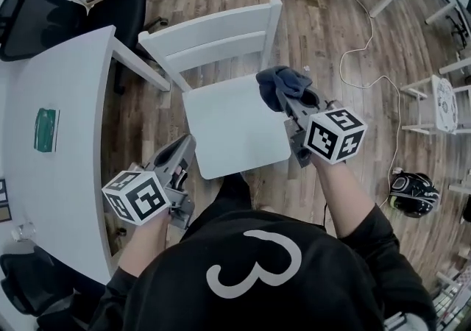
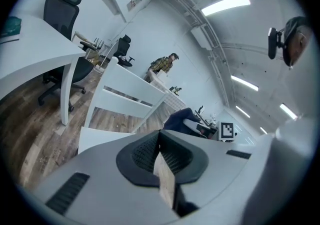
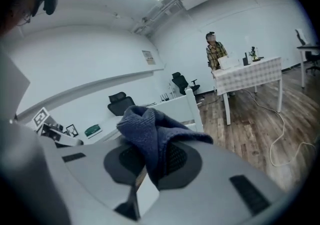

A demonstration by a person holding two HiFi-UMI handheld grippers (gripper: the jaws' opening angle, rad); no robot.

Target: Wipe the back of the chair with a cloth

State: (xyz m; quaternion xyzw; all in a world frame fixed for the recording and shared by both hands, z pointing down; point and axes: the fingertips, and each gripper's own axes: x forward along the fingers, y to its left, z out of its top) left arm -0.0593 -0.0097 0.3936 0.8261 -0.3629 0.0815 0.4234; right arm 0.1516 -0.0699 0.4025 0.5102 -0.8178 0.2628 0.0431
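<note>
Head view, looking steeply down: I see a white wooden chair (image 1: 235,127) on a wood-plank floor (image 1: 346,20). Its slatted back (image 1: 213,39) is on the side far from me and its seat is bare.

The right gripper (image 1: 288,101) hangs over the seat's far right corner, close to the back's right post. Its jaws are clamped on a dark blue cloth (image 1: 283,83), which bunches up past the jaw tips. I cannot tell whether the cloth touches the post. The right gripper view shows the cloth pinched between the two pads and folded over the top of them, with the chair's pale back behind it.

The left gripper (image 1: 184,147) sits lower in the head view, just beside the seat's left edge toward its near corner, well apart from the cloth. In the left gripper view its jaws are pressed together with nothing between them. Beyond them I make out the chair's back and seat, and the blue cloth further right.

A white table (image 1: 66,175) with a curved edge fills the left side of the head view. A small green object (image 1: 46,129) lies flat near its left edge. A black office chair (image 1: 81,9) stands beyond the table's far end. A pale cable (image 1: 366,35) snakes over the floor to the right of the chair. A black rounded object (image 1: 413,193) sits on the floor further right; I cannot tell what it is. In the right gripper view a person (image 3: 216,51) stands far off behind a checked-top desk (image 3: 250,76).
</note>
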